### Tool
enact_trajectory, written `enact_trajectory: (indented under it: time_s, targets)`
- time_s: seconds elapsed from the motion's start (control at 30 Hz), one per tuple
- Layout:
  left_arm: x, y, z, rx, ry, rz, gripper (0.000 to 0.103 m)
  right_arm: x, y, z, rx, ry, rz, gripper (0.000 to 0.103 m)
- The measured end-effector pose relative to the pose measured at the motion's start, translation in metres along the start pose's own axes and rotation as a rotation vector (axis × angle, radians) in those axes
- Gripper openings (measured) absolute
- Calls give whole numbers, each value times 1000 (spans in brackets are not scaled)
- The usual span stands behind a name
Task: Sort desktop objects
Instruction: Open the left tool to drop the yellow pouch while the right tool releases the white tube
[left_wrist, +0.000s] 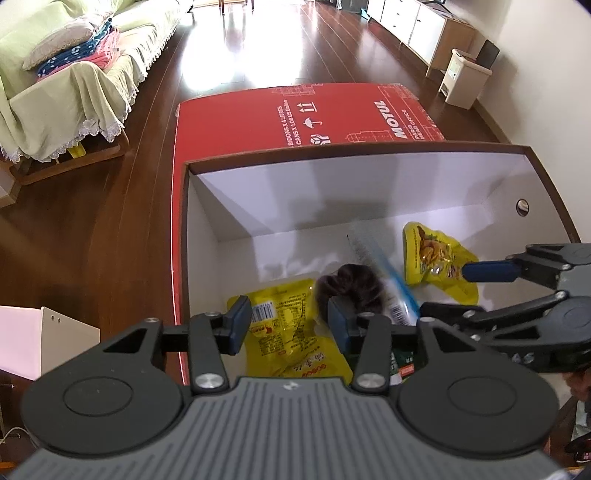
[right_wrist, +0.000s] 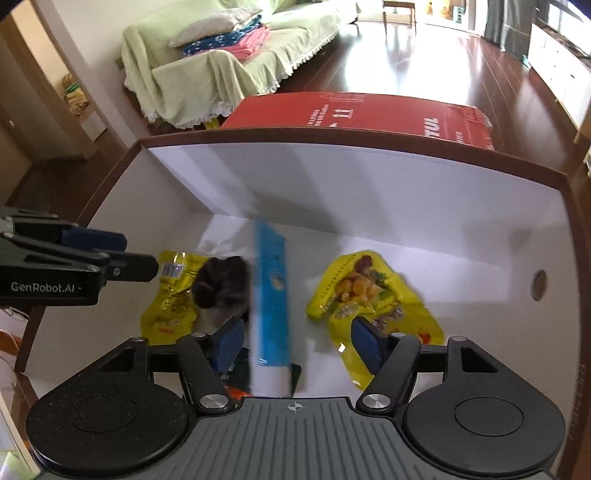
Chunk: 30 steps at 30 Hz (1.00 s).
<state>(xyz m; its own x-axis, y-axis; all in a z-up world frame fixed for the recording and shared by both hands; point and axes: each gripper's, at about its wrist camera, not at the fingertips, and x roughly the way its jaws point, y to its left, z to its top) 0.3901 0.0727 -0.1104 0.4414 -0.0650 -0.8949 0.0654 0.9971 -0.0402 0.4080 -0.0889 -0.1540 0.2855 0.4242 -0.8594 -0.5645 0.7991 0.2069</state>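
A blurred blue-and-white packet (right_wrist: 271, 295) hangs inside the white-lined drawer (right_wrist: 369, 184), between two yellow snack bags (right_wrist: 373, 295). Both the left gripper (left_wrist: 284, 323) and right gripper (right_wrist: 295, 339) gape wide, empty. Beyond the drawer: red carton (left_wrist: 295, 114), dark wood floor (left_wrist: 110, 221), draped sofa (right_wrist: 221, 66).

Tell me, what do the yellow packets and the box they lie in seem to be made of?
Yellow packets: thin glossy plastic film, judging by the crinkles, shine and printing. Box: probably board or wood, smooth matte white inside with a brown rim; it is hard to tell which.
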Motion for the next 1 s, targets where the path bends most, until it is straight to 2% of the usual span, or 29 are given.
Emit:
enact_trajectory:
  time_s: [0.2, 0.37, 0.5, 0.73, 0.87, 1.0]
  targets:
    - [-3, -5, -3, 8, 11, 2, 44, -19, -8, -9, 33, 19, -20, 67]
    - [-9, -13, -8, 33, 14, 11, 52, -33, -4, -11, 50, 31, -32, 67]
    - [-14, -20, -13, 51, 16, 16, 52, -40, 4, -13, 54, 36, -35, 67]
    - [-28, -31, -22, 71, 5, 5, 53, -56, 9, -25, 69, 24, -40, 68]
    - [-38, -37, -28, 82, -6, 4, 61, -64, 12, -31, 73, 16, -50, 68]
    - [-48, -43, -34, 90, -16, 4, 61, -76, 15, -37, 84, -2, -54, 68]
